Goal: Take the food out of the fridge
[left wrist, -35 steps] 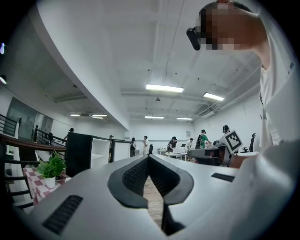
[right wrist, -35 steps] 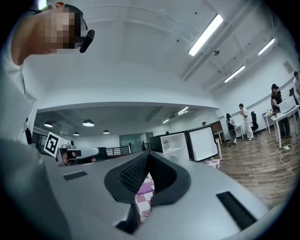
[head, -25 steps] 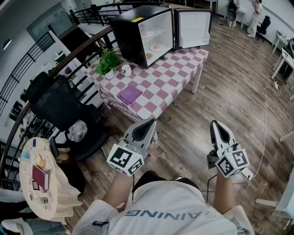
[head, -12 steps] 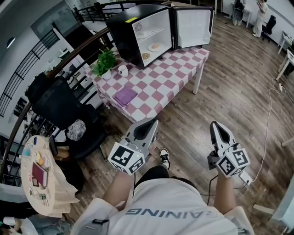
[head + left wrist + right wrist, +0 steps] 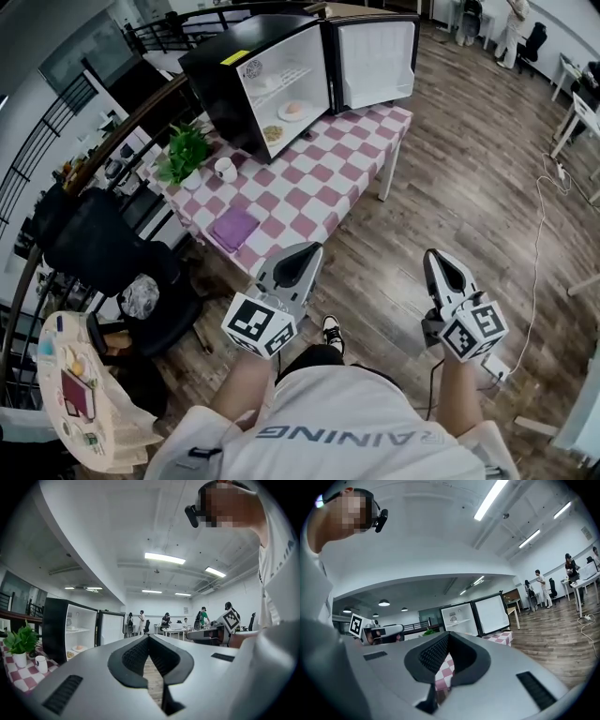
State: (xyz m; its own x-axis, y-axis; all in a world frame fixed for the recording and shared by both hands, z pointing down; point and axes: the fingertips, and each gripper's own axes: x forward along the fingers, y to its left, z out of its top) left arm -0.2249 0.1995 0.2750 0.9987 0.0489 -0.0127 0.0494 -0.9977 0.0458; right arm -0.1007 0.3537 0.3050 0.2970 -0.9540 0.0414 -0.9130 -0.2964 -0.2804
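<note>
Inside open fridge (image 5: 217,73): food (image 5: 292,110) | well ahead of left gripper (image 5: 308,249), right gripper (image 5: 435,256)

Head cam: we look steeply down and forward from overhead, with the checked table (image 5: 352,178) and open fridge (image 5: 281,84) well ahead at frame top. On the left gripper (image 5: 309,251) cam and right gripper (image 5: 435,255) cam we look level along the jaws, wide-angle, lens close behind them. All three views share the distant fridge on the table, and each gripper cam also catches the other gripper

Wood floor (image 5: 450,187), checked table (image 5: 309,187), black chair (image 5: 89,248), perhaps desks (image 5: 174,630) far behind.
</note>
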